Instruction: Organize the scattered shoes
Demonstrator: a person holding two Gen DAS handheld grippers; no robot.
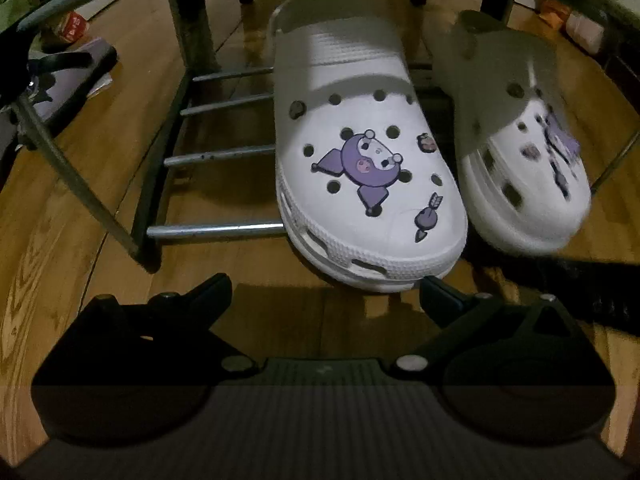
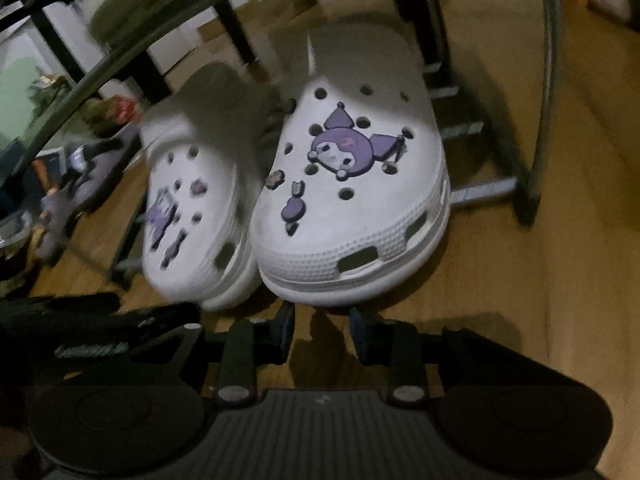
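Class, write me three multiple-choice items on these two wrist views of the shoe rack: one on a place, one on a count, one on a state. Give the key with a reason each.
1. Where do the clogs sit?
A. on the rack's bars
B. in a box
C. on a chair

2. How many white clogs show?
A. one
B. two
C. four

3. What does the left gripper hold?
A. a clog
B. a bar
C. nothing

Key: 1 A, their soles lie across the rack bars; 2 B, a pair stands side by side, the second alongside; 3 C, its fingers stand wide apart with only floor between them.
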